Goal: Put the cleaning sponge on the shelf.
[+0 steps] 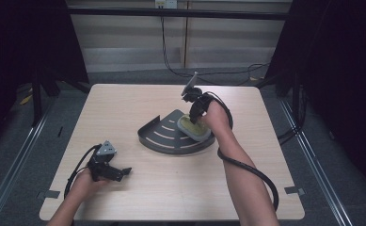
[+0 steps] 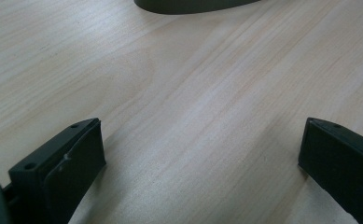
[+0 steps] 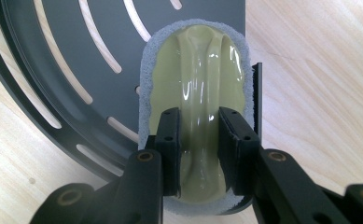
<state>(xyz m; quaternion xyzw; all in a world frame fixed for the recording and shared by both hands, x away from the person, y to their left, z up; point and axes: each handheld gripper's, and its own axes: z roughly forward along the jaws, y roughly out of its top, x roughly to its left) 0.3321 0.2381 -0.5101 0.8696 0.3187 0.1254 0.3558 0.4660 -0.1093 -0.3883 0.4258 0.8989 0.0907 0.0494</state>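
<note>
In the centre of the high view the right gripper (image 1: 195,114) pinches the raised ridge of the green scrubber (image 3: 195,88) lying on the dark slotted tray (image 1: 164,136), its long axis running straight away from the jaws, while the left gripper (image 1: 117,173) rests wide open and empty at lower left.

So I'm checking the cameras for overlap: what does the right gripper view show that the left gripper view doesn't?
Right gripper view: its tongs shut on the raised ridge of a yellow-green, grey-edged scrubber lying on a dark slotted tray. Left gripper view: its tongs open above bare wood. Both show the wooden table and some of the tray.
</note>
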